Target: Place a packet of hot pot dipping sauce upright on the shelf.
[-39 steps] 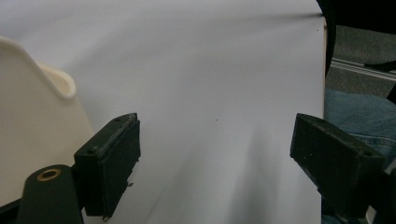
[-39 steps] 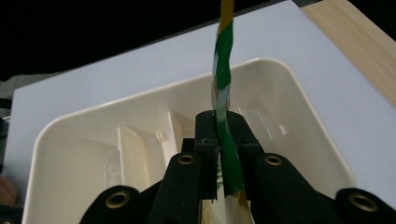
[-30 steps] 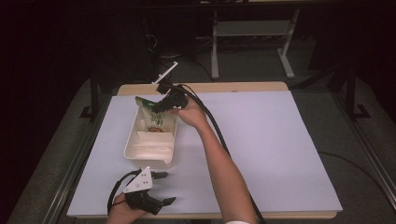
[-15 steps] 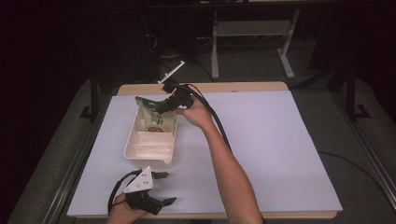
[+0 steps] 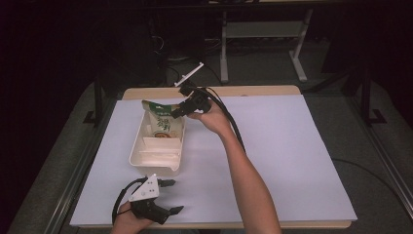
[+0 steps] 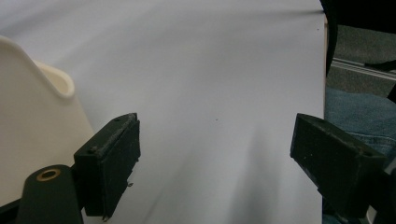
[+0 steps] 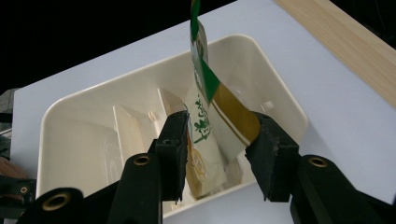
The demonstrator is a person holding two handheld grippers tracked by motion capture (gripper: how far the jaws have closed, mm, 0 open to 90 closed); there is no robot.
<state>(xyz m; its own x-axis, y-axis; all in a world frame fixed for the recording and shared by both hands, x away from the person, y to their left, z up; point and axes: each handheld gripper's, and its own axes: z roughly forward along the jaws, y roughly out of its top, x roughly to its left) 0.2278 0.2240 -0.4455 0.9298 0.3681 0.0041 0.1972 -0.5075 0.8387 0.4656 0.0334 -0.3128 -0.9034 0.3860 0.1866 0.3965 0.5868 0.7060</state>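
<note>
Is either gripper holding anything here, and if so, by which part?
Nothing is held. The right gripper has just been opening around the snack packet in the tray; the left gripper is open.

the packet is cut off at its top by the frame edge in the right gripper view; its print is too blurred to be read. the tray is cropped in the left gripper view.
</note>
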